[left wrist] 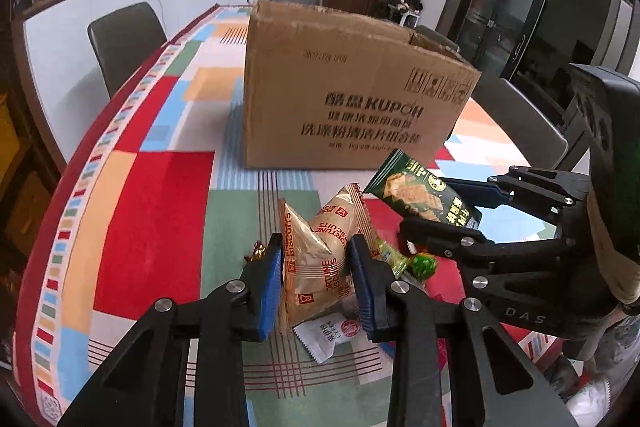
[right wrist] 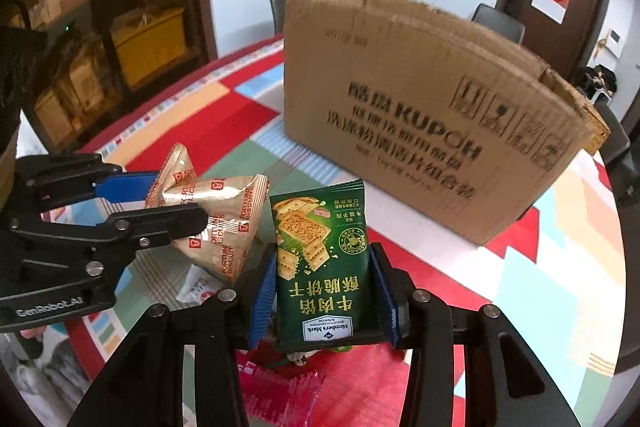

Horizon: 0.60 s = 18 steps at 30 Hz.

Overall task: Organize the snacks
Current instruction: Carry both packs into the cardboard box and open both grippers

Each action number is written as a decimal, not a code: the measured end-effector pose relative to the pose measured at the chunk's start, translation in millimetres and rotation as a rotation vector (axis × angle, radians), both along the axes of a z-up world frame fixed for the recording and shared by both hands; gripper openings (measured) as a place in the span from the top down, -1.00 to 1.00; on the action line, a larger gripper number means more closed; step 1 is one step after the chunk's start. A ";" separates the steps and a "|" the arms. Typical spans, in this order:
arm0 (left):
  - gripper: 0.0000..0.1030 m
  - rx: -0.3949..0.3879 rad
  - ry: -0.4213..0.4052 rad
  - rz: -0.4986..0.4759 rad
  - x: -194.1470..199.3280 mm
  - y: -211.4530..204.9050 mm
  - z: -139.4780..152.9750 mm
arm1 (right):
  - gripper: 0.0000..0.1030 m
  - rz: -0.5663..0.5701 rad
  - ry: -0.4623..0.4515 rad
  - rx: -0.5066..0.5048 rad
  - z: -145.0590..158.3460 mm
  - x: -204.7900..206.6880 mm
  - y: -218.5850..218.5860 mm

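Note:
My left gripper (left wrist: 316, 267) is shut on a beige Fortune Biscuits packet (left wrist: 320, 251), held off the colourful tablecloth (left wrist: 156, 219). In the right wrist view, the same left gripper (right wrist: 160, 203) comes in from the left with that packet (right wrist: 224, 223). My right gripper (right wrist: 324, 287) is shut on a dark green cracker packet (right wrist: 320, 259), which stands upright between the blue pads. From the left wrist view the right gripper (left wrist: 444, 211) and its green packet (left wrist: 416, 195) sit to the right. An open-topped cardboard box (left wrist: 352, 99) (right wrist: 420, 107) stands just behind both.
Loose snacks lie under the grippers: a white sachet (left wrist: 324, 339), a green sweet (left wrist: 424, 265), a gold-wrapped sweet (left wrist: 259, 250) and a pink packet (right wrist: 280, 395). Dark chairs (left wrist: 124, 39) ring the table. A counter and cabinets line the far walls.

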State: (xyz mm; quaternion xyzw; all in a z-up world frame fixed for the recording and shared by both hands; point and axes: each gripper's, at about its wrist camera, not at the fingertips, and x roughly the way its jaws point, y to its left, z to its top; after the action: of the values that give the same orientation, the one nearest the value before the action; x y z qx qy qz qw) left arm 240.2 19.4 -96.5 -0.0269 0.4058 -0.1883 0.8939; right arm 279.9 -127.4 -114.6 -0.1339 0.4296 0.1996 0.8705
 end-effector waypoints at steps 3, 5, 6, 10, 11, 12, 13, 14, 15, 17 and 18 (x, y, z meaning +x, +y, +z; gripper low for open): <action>0.42 0.004 -0.025 0.002 0.6 -2.3 9.4 | 0.14 -0.015 -0.035 0.014 11.9 -3.3 -3.0; 0.49 0.000 -0.042 0.002 1.3 -2.8 15.5 | 0.14 -0.028 -0.056 0.024 20.2 -4.6 -5.5; 0.49 0.000 -0.051 0.002 1.2 -3.8 18.5 | 0.14 -0.033 -0.065 0.026 23.1 -5.1 -6.3; 0.50 0.003 -0.097 -0.001 1.4 -7.2 32.9 | 0.14 -0.050 -0.108 0.041 37.8 -5.8 -10.2; 0.50 0.001 -0.109 0.000 1.5 -7.7 37.1 | 0.14 -0.054 -0.116 0.048 41.5 -5.7 -11.2; 0.50 -0.002 -0.123 0.002 2.0 -8.1 41.8 | 0.14 -0.061 -0.128 0.057 46.3 -5.8 -12.7; 0.50 -0.004 -0.133 0.002 3.0 -8.2 45.3 | 0.14 -0.067 -0.137 0.063 49.7 -5.7 -13.6; 0.50 -0.005 -0.147 0.003 4.0 -8.5 49.9 | 0.14 -0.071 -0.149 0.070 53.9 -6.3 -15.6; 0.50 -0.007 -0.159 0.003 4.8 -9.2 54.4 | 0.14 -0.076 -0.163 0.075 58.8 -6.5 -17.2; 0.50 -0.010 -0.181 0.001 6.2 -10.6 62.6 | 0.14 -0.083 -0.184 0.087 66.7 -6.1 -19.1; 0.50 -0.012 -0.191 0.001 7.1 -11.2 66.0 | 0.14 -0.086 -0.193 0.091 70.6 -5.8 -20.1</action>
State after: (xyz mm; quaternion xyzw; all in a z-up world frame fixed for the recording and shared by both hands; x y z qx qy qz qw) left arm 247.3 8.2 -30.5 -0.0145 0.3178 -0.1919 0.9284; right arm 274.1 -147.6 -44.0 -0.0942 0.3394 0.1677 0.9208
